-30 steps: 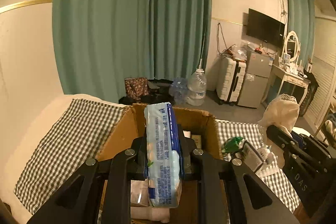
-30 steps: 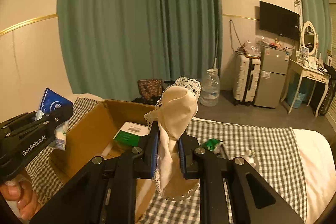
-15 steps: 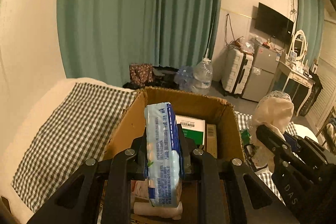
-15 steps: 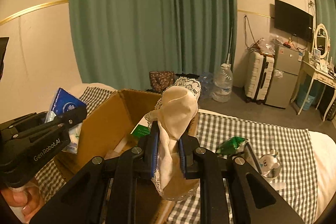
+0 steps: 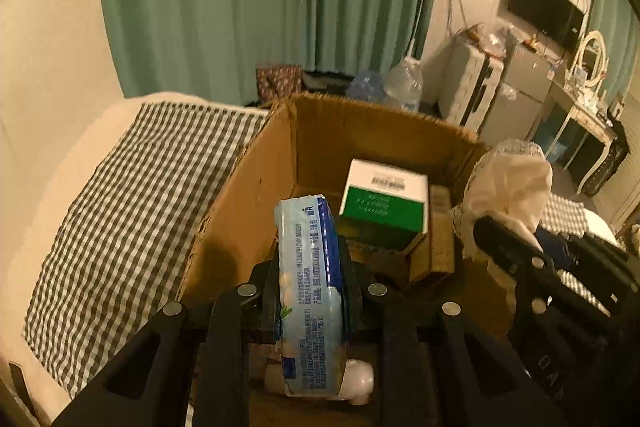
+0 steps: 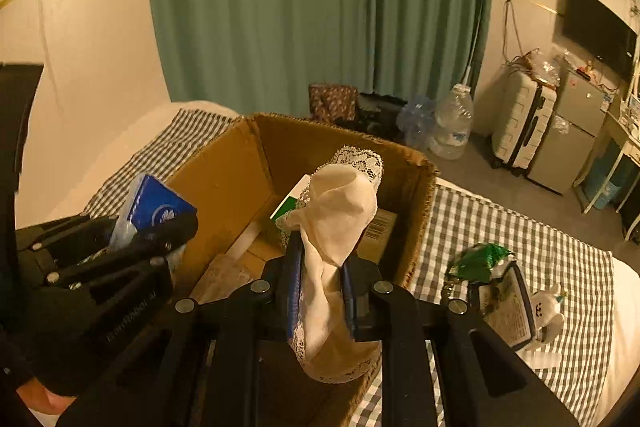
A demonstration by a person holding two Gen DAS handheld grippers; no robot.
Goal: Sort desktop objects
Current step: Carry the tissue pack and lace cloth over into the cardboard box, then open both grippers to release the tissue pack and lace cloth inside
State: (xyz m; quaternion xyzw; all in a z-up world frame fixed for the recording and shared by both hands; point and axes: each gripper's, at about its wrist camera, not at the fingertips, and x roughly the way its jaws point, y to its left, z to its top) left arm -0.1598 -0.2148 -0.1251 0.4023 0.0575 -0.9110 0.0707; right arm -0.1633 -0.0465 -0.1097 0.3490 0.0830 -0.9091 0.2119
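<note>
My left gripper is shut on a blue and white tissue pack and holds it upright over the near-left part of an open cardboard box. My right gripper is shut on a cream lace-trimmed cloth and holds it over the box. The cloth and right gripper also show in the left wrist view, at the box's right wall. The tissue pack shows in the right wrist view. Inside the box lie a green and white carton and a pale tube.
The box stands on a checked tablecloth. On it, right of the box, lie a green snack bag, a dark-framed card and a small white figure. Beyond are teal curtains, a water jug and a suitcase.
Both grippers have moved forward and tilted down over the box with their loads. More of the box's inside shows now.
</note>
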